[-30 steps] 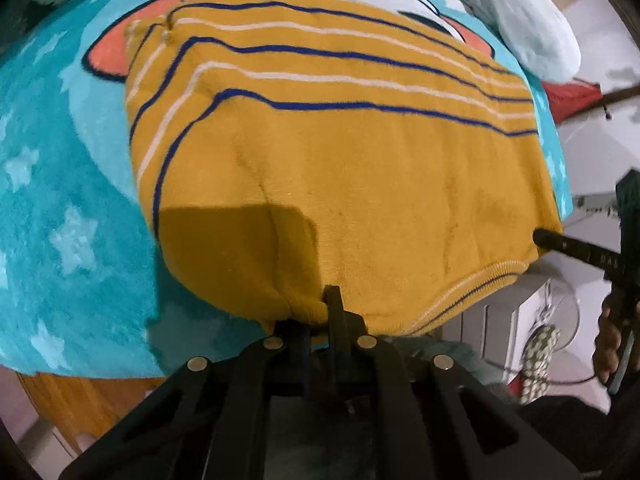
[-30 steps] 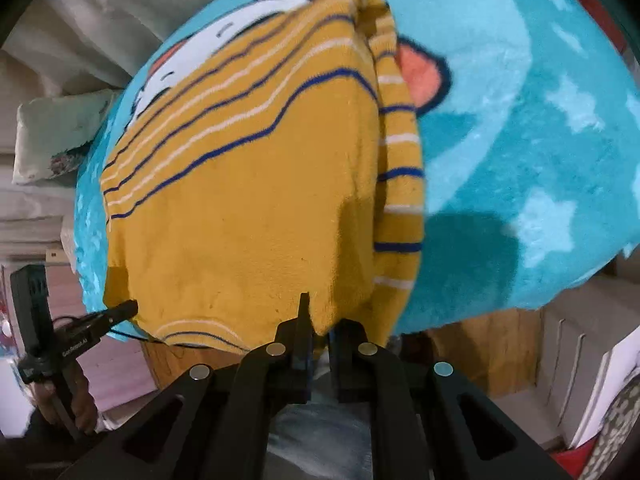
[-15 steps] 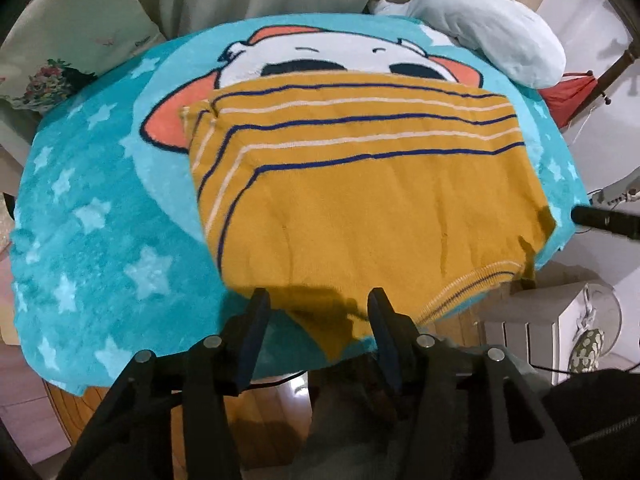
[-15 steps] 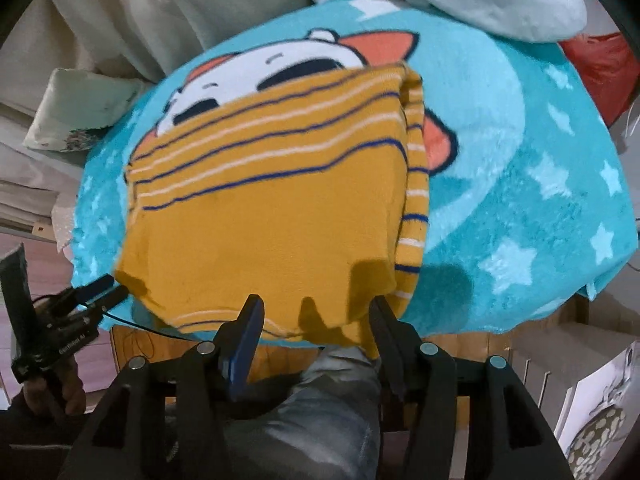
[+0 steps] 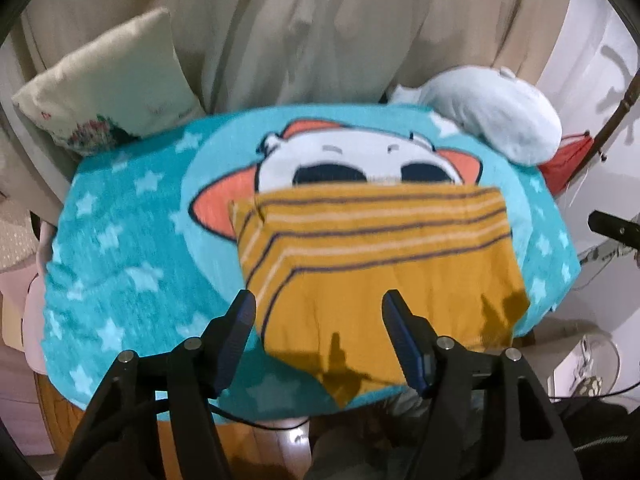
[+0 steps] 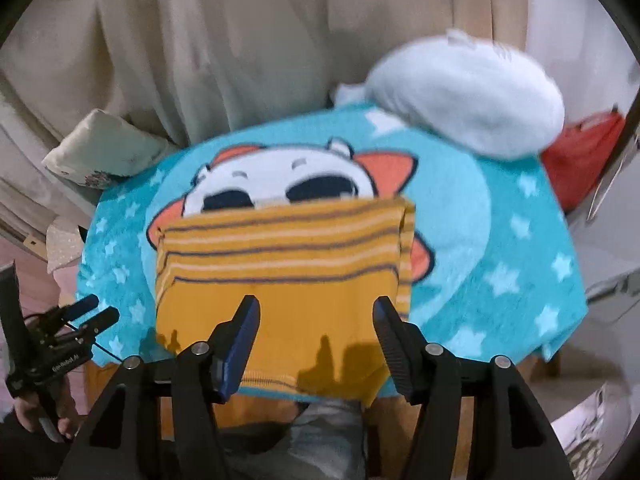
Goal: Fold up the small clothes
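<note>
2 claws, left gripper (image 5: 316,332) and right gripper (image 6: 314,328), both letting go and still widening, nothing pinched, folded yellow striped top (image 5: 372,264) lying past the fingertips, near hem cut off behind the fingers, teal blanket (image 5: 120,264) underneath, all a bit blurry

Mustard sweater (image 5: 384,280) — navy-and-white stripes

My left gripper (image 5: 316,316) is matte black, its angular frame cut with triangular openings and studded with round silver screws. Blue ribbed pads line the inner faces of its fingers (image 5: 236,336), and a black cable loops under the near left of the frame. My right gripper (image 6: 314,326) is built the same: black arms, silver screws, blue pads. From the right wrist view, small white lettering, too small to read, marks the left gripper's black body. Grey trousers (image 6: 320,436) cover my legs below.
</note>
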`<action>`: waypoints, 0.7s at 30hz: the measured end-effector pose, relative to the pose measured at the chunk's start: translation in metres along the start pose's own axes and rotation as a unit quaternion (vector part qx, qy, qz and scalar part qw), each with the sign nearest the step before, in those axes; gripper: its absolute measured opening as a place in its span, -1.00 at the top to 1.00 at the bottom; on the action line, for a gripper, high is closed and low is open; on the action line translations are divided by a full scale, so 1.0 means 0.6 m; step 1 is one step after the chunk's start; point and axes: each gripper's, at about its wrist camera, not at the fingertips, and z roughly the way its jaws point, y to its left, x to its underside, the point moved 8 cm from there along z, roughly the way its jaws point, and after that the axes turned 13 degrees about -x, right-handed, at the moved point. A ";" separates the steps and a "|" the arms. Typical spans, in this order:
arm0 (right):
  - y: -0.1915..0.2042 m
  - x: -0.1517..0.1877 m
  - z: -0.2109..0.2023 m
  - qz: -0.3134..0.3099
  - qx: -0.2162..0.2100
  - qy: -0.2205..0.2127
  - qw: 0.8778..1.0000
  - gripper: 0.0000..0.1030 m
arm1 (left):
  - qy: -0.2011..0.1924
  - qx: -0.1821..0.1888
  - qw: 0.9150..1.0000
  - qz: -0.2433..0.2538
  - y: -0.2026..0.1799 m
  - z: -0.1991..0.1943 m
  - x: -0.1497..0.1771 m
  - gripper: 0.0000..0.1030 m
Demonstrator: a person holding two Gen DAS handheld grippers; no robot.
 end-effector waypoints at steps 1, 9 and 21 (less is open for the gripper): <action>0.005 -0.007 -0.007 0.000 -0.003 -0.007 1.000 -0.28 | -0.004 0.001 1.000 -0.005 0.003 -0.003 -0.009 -0.29; -0.027 -0.044 0.014 0.019 -0.037 -0.040 0.998 -0.61 | 0.034 0.002 0.997 -0.067 0.051 0.077 -0.032 -0.46; -0.260 -0.067 0.236 0.124 -0.045 0.044 0.990 -0.62 | 0.159 0.033 0.980 -0.111 0.066 0.326 -0.054 -0.46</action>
